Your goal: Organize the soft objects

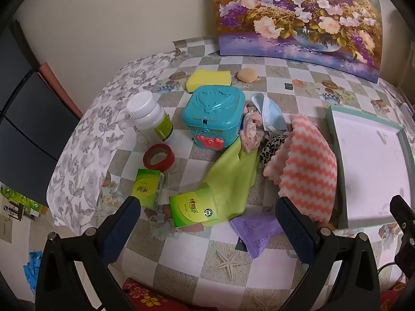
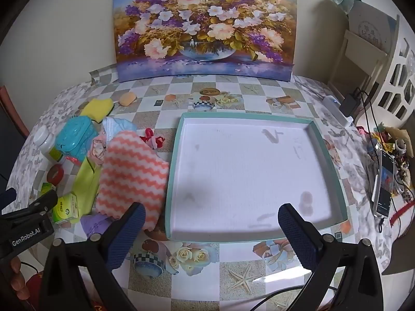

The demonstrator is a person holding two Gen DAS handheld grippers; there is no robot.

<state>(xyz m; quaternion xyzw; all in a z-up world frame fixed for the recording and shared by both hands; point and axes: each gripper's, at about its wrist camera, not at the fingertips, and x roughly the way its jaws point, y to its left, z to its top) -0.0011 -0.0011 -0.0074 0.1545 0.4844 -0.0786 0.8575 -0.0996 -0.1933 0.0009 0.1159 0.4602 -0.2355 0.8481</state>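
A pink-and-white zigzag cloth lies crumpled beside the teal-rimmed white tray. A lime green cloth, a leopard-print scrunchie, a pink fabric bundle, a light blue face mask, a yellow sponge and a tan puff sit around it. My left gripper hovers open above the green tissue pack. My right gripper hangs open over the tray's near part, holding nothing.
A teal plastic box, a white bottle, red tape, a green box and a purple sachet crowd the left side. A flower painting leans at the back. A phone and cables lie at the right edge.
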